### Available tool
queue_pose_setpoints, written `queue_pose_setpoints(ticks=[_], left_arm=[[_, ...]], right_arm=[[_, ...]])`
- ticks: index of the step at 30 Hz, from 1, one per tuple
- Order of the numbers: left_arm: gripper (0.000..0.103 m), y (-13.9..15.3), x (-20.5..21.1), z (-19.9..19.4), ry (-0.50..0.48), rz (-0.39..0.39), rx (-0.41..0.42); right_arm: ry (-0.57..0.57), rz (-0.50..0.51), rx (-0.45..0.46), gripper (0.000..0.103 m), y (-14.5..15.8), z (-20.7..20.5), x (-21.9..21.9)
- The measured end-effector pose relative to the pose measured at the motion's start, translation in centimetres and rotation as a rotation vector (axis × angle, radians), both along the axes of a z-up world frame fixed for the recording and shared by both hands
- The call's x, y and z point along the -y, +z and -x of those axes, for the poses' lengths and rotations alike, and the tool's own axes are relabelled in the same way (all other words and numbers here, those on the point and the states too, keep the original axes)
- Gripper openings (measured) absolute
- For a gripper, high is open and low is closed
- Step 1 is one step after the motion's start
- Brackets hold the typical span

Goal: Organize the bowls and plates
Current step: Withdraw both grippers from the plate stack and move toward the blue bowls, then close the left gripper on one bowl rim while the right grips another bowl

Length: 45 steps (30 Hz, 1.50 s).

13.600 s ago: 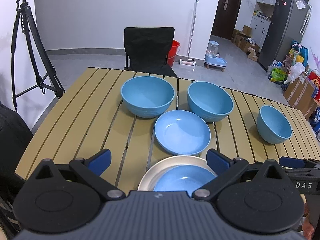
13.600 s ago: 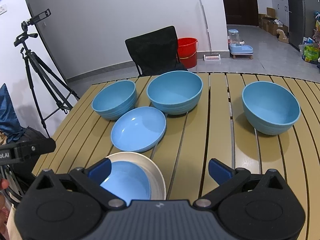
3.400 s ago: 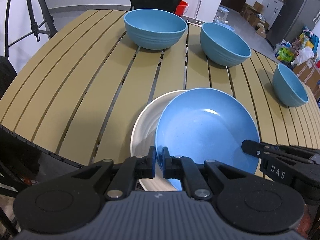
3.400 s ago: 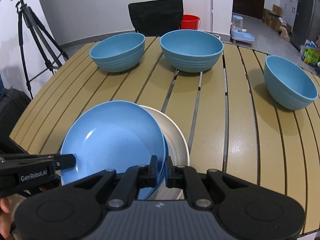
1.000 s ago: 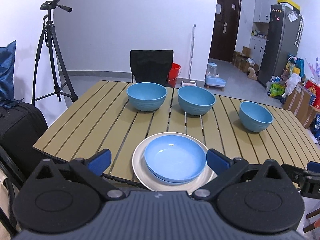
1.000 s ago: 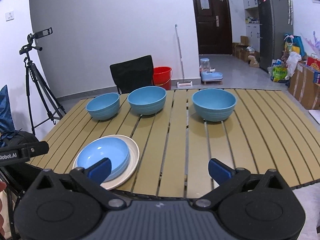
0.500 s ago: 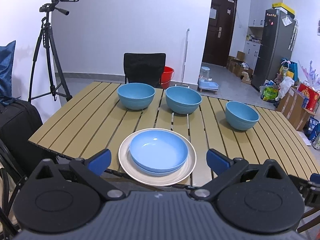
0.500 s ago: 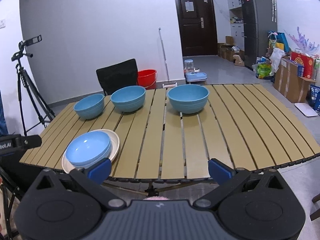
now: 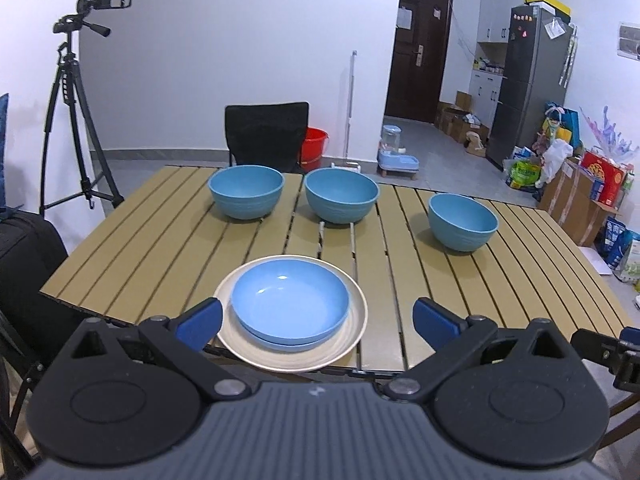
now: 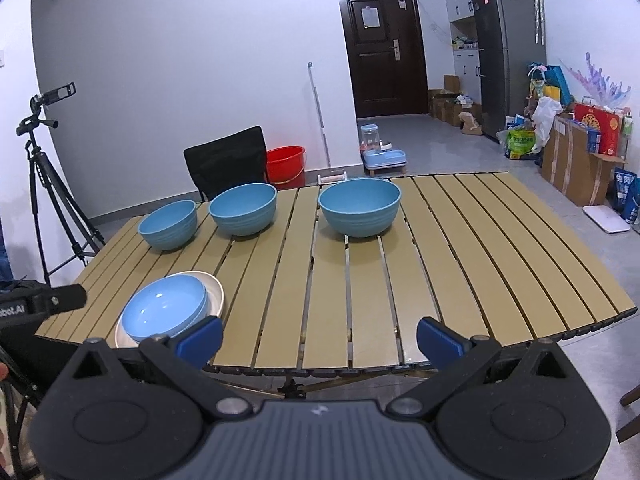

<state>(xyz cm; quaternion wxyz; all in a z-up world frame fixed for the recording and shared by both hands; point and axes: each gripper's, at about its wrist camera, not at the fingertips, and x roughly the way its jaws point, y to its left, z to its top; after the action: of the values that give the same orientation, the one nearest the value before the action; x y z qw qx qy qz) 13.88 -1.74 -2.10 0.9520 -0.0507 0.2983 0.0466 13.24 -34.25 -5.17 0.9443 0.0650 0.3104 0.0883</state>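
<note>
Two stacked blue plates (image 9: 290,304) rest on a white plate (image 9: 352,332) at the near edge of the slatted table (image 9: 160,248). The stack also shows in the right wrist view (image 10: 164,312). Three blue bowls stand in a row farther back: left (image 9: 246,191), middle (image 9: 341,194), right (image 9: 463,221). My left gripper (image 9: 318,320) is open and empty, held back off the table's near edge above the stack. My right gripper (image 10: 318,334) is open and empty, off the near edge to the right of the stack.
A black chair (image 9: 266,138) and a red bucket (image 9: 314,146) stand behind the table. A camera tripod (image 9: 70,120) is at the left, a black bag (image 9: 24,256) beside the table. A fridge (image 9: 528,84) and boxes (image 9: 576,200) are at the right.
Both grippers have pulled back and up from the table, open and empty. The bowls and the plate stack have not moved.
</note>
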Motion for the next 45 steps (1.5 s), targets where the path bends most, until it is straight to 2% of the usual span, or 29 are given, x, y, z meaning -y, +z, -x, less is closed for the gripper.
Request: queue_pose_setpoints(ticks=[5,13,21,30,37,45], left_arm=[[0.103,0.6,0.7,-2.0,-0.027,0.007,-0.017],[0.103,1.6,2.1,-6.6,-0.070,0.037,-0.013],[0.103,2.7,4.4,-11.0,-0.122,0.015,-0.010],[0.103,2.7,5.9,-17.0,-0.170,0.017,-0.068],[0.103,2.8,6.9,-22.3,-0.208,0.012,-0.111],[0.103,1.9,8.5,-28.8,-0.232,-0.006,-0.176]], right_arm=[[-0.009,0.041,0.018,0.103,1.1,-1.1,1.1],[-0.040,0.013,0.017,0.103,1.7,-5.4,3.4],[-0.036,-0.020,-0.005,0.102,1.4,-9.9,4.2],[-0.049,-0.053,-0.025,0.101,1.5,-15.5,5.1],[-0.085,-0.095,-0.073,0.101,1.2,-20.3,6.3],[-0.109,-0.096,-0.115,0.099,0.8,-25.9,7.1]])
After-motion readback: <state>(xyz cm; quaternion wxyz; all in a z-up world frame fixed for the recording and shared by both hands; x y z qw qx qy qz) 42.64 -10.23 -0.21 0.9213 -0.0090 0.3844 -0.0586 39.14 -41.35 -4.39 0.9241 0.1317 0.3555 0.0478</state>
